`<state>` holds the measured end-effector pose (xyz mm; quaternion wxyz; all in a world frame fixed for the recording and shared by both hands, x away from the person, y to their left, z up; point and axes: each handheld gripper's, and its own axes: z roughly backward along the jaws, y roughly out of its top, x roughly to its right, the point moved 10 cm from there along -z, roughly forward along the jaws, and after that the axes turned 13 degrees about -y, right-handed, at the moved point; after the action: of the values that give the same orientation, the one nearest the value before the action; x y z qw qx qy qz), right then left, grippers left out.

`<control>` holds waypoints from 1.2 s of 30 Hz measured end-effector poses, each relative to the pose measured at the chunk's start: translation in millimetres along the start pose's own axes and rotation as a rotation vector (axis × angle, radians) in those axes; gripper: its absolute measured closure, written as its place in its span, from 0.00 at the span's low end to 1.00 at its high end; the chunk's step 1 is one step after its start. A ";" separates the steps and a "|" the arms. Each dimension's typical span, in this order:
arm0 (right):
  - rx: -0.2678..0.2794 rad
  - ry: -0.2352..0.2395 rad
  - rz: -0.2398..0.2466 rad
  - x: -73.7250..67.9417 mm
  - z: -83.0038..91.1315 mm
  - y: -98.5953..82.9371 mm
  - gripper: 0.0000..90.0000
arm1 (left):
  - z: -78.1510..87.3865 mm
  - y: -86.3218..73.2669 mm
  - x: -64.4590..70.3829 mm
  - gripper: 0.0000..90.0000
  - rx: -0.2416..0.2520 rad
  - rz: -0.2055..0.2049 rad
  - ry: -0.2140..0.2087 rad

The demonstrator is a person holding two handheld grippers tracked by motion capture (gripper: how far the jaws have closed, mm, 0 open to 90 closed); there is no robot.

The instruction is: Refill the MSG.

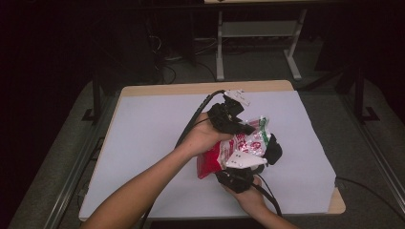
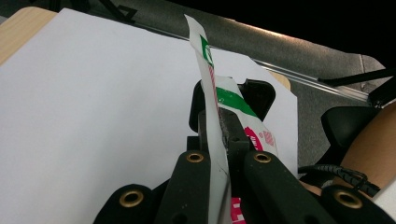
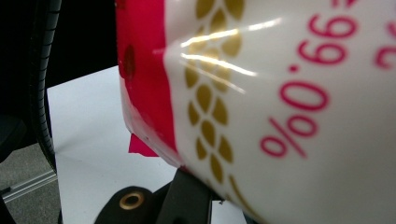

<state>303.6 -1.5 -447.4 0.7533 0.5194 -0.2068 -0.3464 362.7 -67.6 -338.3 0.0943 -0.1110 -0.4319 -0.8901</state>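
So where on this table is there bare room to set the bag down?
The white sheet is bare to the left of the left gripper, out to the table's left edge, and along the far edge. It is crowded right of centre, where both grippers hold the red and white bag.

Snack bag [image 1: 224, 152]: one glossy plastic pouch, red at its left end, white with red print and green bands toward the right. Crumpled, held up off the white table cover near the table's front middle, lying roughly lengthwise left to right between both hands. In the left gripper view its flat sealed edge [image 2: 212, 98] stands upright and thin, white with a green square and green stripe. In the right gripper view its face [image 3: 280, 102] shows gold wheat-ear motifs and red figures "99.0%" upside down, beside a red panel.
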 end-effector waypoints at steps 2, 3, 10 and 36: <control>0.000 0.000 0.000 0.0 0.0 0.0 1.00 | -0.1 -0.1 -0.1 1.00 -0.002 -0.001 0.000; 0.000 -0.001 -0.001 0.0 -0.1 0.0 1.00 | -0.1 -0.3 -0.4 1.00 -0.005 -0.001 0.001; 0.000 0.000 -0.002 -0.1 0.1 -0.1 1.00 | -0.8 0.2 0.0 1.00 -0.005 -0.002 0.002; 0.000 0.001 -0.010 -0.3 0.3 -0.2 1.00 | -2.8 0.2 -0.6 1.00 -0.018 -0.006 0.003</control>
<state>303.1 -1.5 -447.5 0.7515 0.5207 -0.2042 -0.3499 363.1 -69.9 -340.0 0.0914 -0.1095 -0.4241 -0.8943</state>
